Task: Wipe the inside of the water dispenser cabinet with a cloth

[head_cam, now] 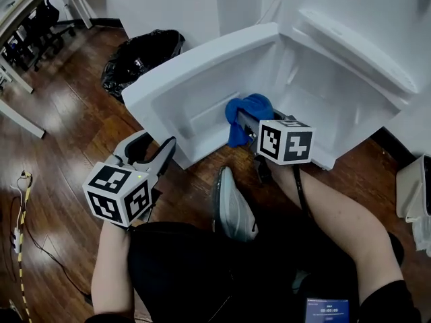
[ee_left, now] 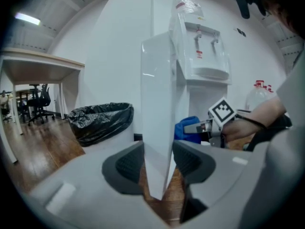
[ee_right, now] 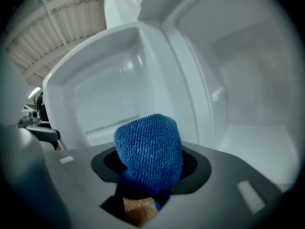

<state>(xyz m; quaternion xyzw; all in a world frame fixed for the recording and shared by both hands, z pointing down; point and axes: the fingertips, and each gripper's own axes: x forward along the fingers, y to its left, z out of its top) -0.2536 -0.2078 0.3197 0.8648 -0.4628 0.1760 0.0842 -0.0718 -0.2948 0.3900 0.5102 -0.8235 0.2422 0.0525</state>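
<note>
The white cabinet door of the water dispenser stands swung open to the left. My left gripper is at the door's lower outer corner. In the left gripper view the door's edge stands between the two pads, which press on it. My right gripper is shut on a bunched blue cloth at the lower front of the open cabinet. In the right gripper view the cloth bulges out between the jaws, with the door's inner face and the cabinet's white inside beyond.
A black-lined rubbish bin stands left of the dispenser on the wooden floor. The person's shoe and legs lie below the cabinet. Table legs and a cable are at the left. A white object stands at the right edge.
</note>
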